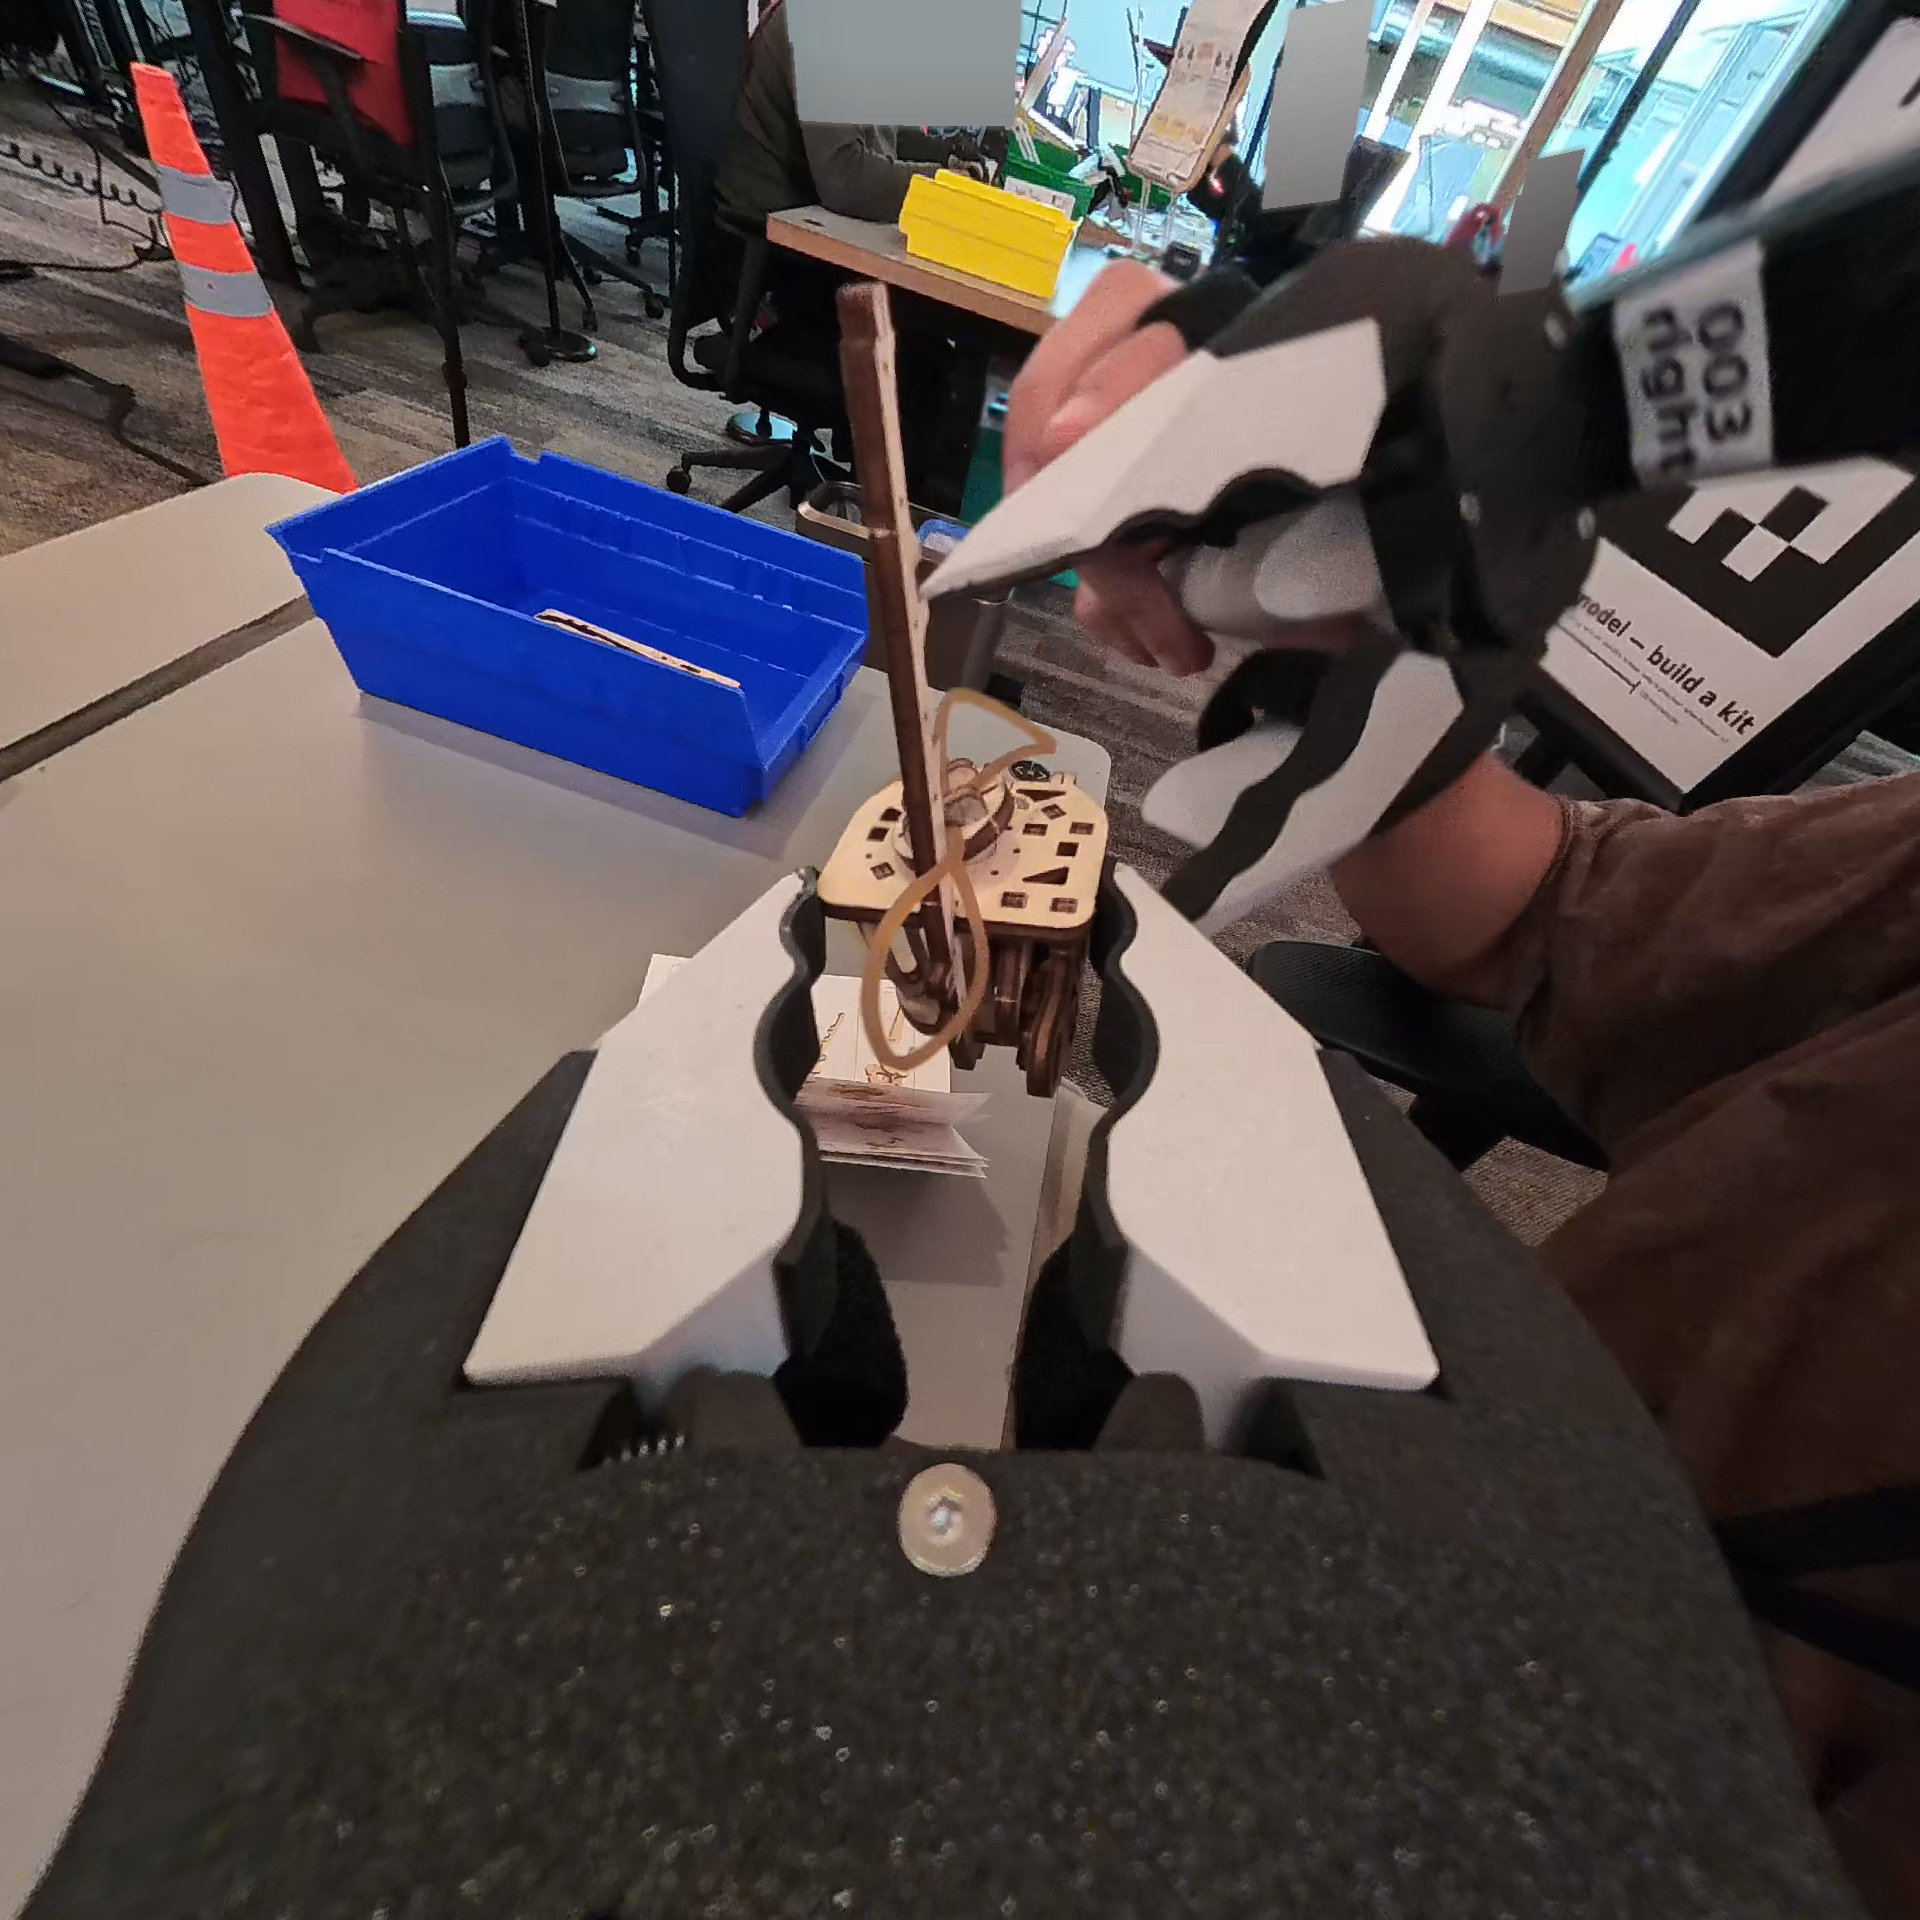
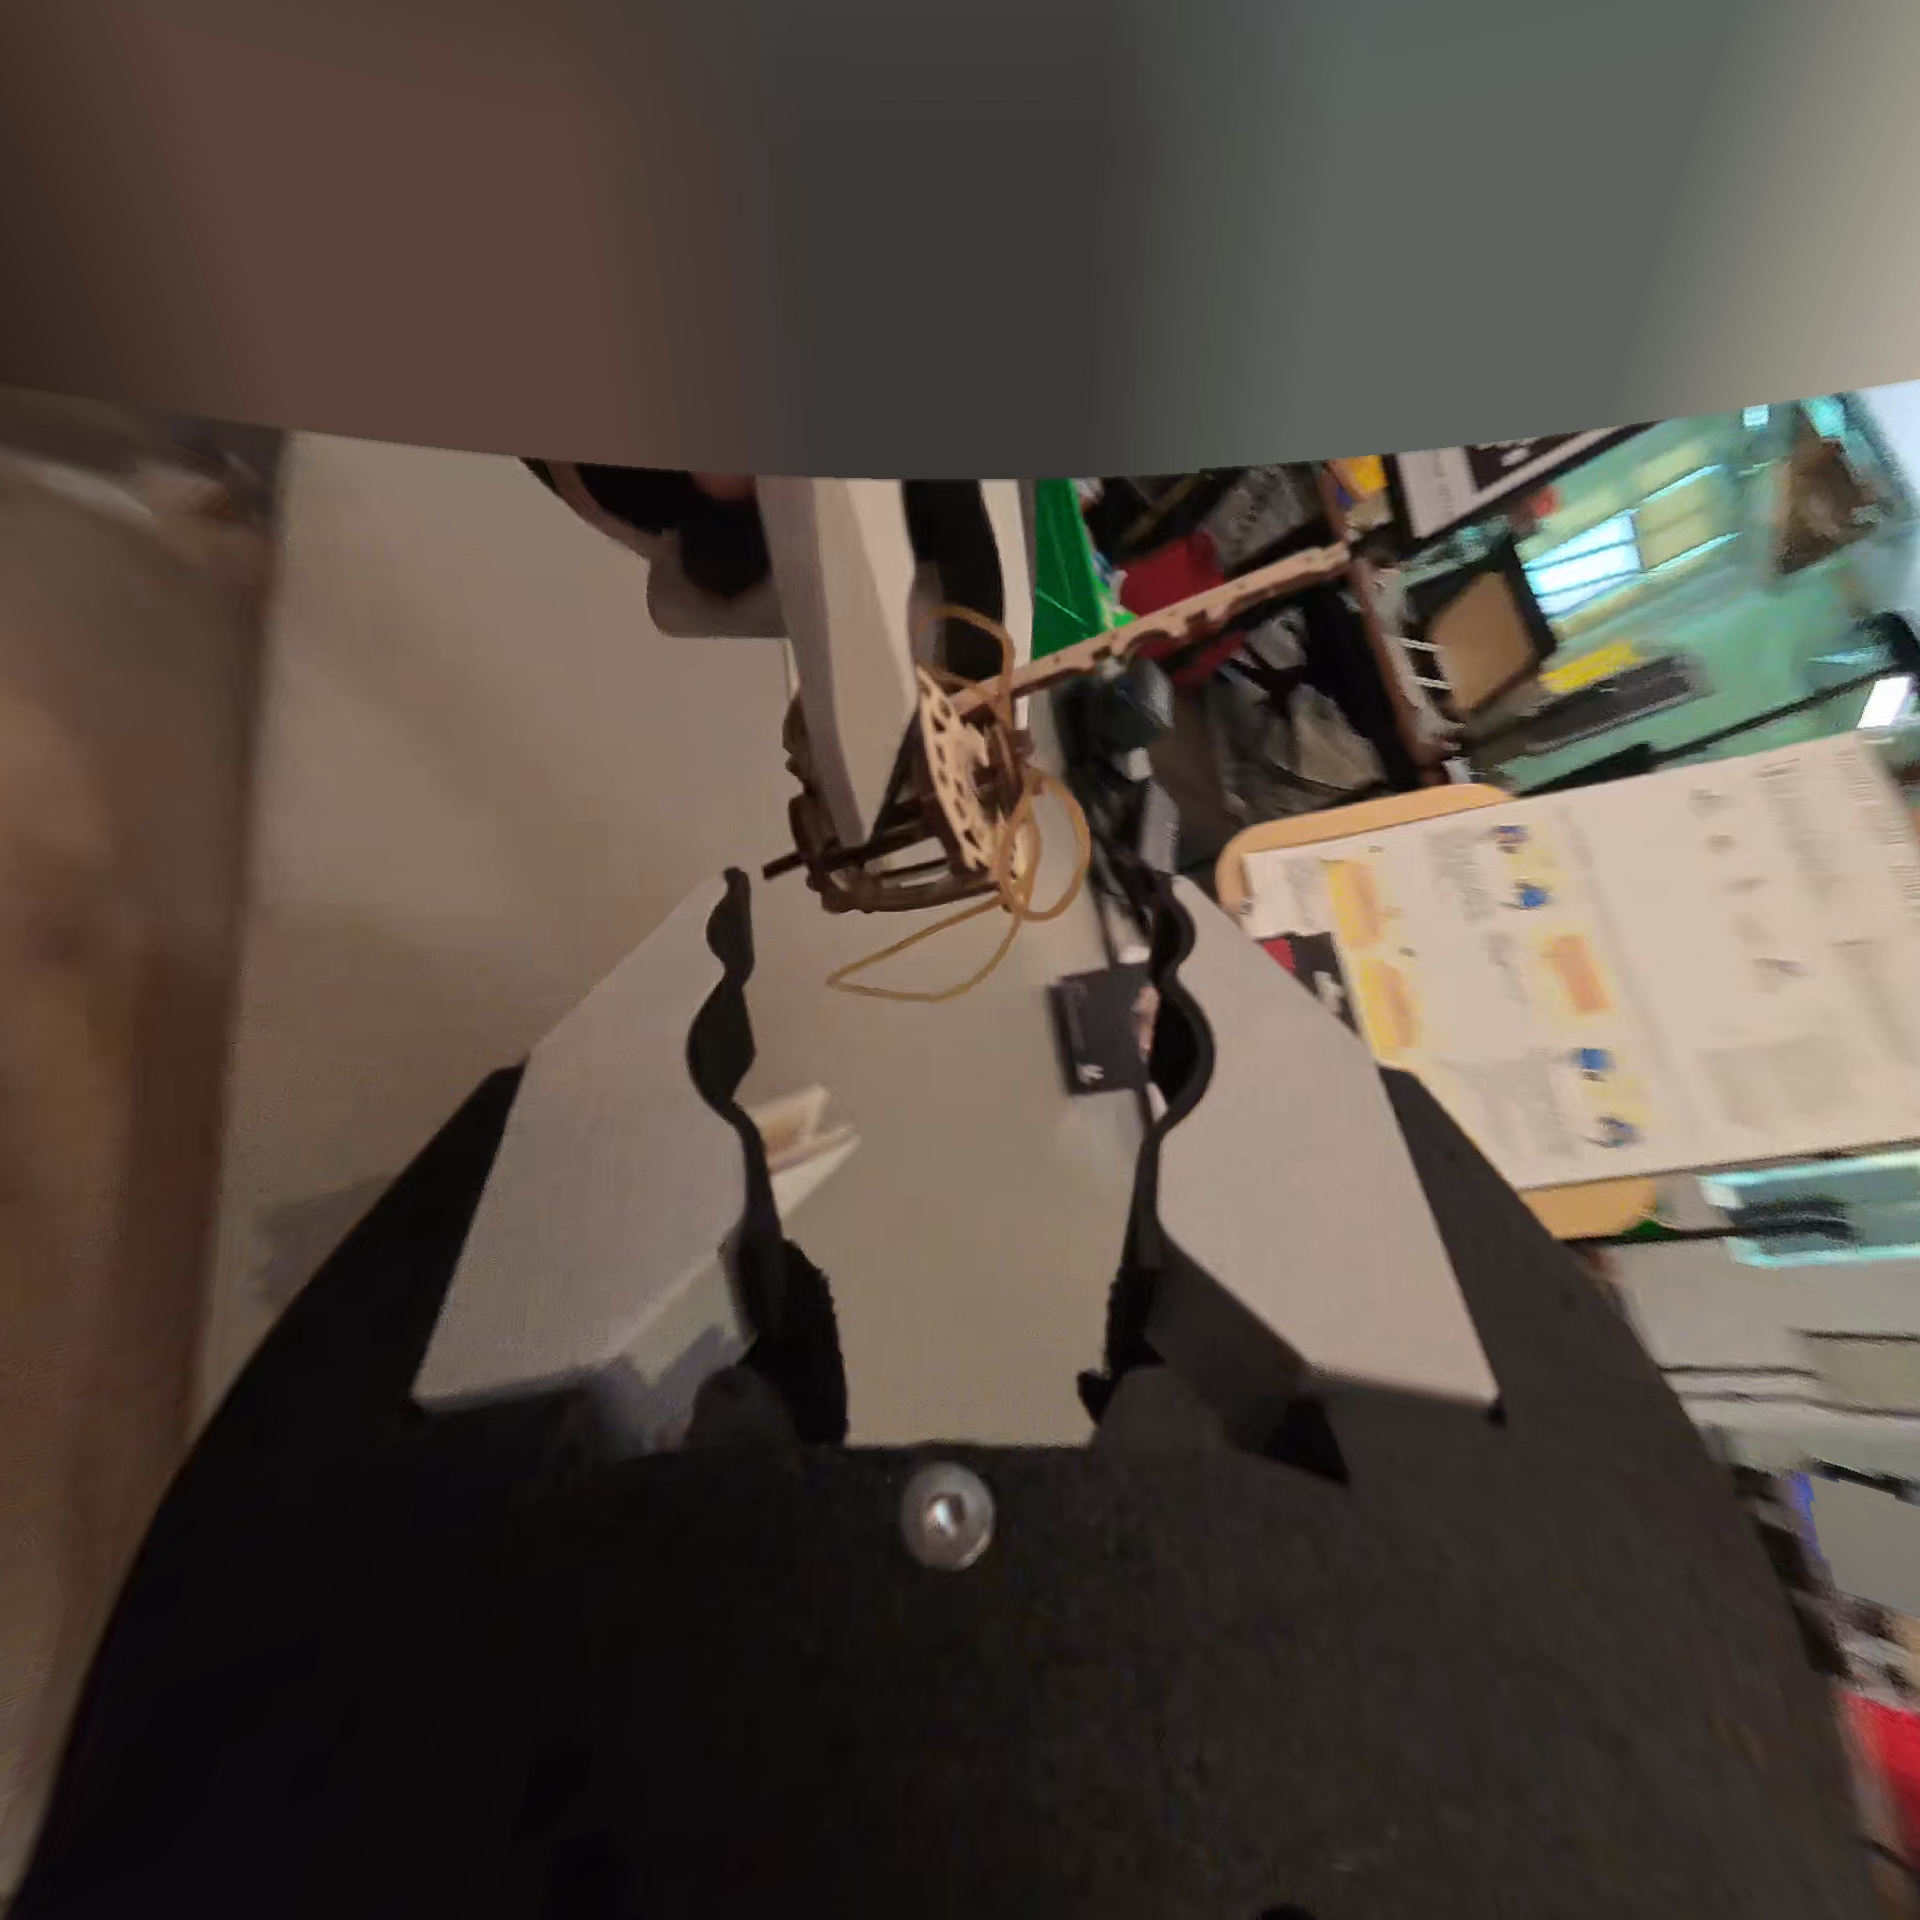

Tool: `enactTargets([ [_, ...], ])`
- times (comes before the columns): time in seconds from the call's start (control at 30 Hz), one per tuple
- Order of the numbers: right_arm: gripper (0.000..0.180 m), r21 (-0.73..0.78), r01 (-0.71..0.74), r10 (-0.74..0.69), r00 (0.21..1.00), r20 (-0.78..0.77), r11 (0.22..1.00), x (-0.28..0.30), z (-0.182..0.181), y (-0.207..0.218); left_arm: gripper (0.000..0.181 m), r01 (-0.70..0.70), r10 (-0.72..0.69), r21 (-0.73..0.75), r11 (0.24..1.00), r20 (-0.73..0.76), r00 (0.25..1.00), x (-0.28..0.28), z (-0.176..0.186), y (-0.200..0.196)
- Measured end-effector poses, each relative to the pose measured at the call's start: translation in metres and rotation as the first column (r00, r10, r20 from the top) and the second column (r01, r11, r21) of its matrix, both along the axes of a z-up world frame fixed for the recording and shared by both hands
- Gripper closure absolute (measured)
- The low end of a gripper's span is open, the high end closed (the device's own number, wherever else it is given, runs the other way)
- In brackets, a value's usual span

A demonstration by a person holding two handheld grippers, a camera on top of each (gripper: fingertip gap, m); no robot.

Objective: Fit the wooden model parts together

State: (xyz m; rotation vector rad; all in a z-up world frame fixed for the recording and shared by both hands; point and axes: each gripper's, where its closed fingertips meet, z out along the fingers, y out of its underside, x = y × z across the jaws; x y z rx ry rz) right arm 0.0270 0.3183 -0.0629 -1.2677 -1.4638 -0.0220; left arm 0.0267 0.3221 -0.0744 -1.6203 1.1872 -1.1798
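Note:
My left gripper (image 1: 956, 904) is shut on the wooden model (image 1: 997, 862), a pale plate with holes over dark gear parts, held above the grey table (image 1: 312, 935). A long dark wooden strip (image 1: 894, 582) stands up from the model, and a tan rubber band (image 1: 914, 966) hangs loosely around it. My right gripper (image 1: 1039, 707) is open and empty at the upper right, its upper fingertip (image 1: 935, 577) right beside the strip. In the right wrist view, the right gripper (image 2: 951, 894) is open just short of the model (image 2: 935, 790), with the rubber band (image 2: 935, 966) dangling between its tips.
A blue bin (image 1: 582, 623) holding a wooden piece (image 1: 634, 649) stands on the table at the back left. A folded booklet (image 1: 894, 1127) lies under the model. An orange cone (image 1: 229, 301), chairs and a yellow bin (image 1: 982, 234) are behind. A black card (image 2: 1101, 1034) lies on the table.

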Motion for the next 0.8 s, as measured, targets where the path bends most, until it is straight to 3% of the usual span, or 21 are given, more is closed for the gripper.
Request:
enactTargets([
  [0.2,0.097,0.235,0.039,-0.081,0.981,0.173,0.971,-0.009,-0.01,0.004,0.132,-0.003,0.003,-0.018,1.0,-0.013,1.0,0.002,-0.004,0.002],
  [0.47,0.097,0.22,0.032,-0.105,0.939,0.328,0.975,-0.017,-0.019,0.01,0.131,-0.006,0.006,-0.025,1.0,-0.023,1.0,0.001,-0.007,0.002],
  [0.8,0.112,0.232,0.031,-0.114,0.928,0.354,0.972,-0.028,-0.021,0.013,0.132,-0.008,0.007,-0.028,1.0,-0.017,1.0,0.0,-0.005,0.002],
])
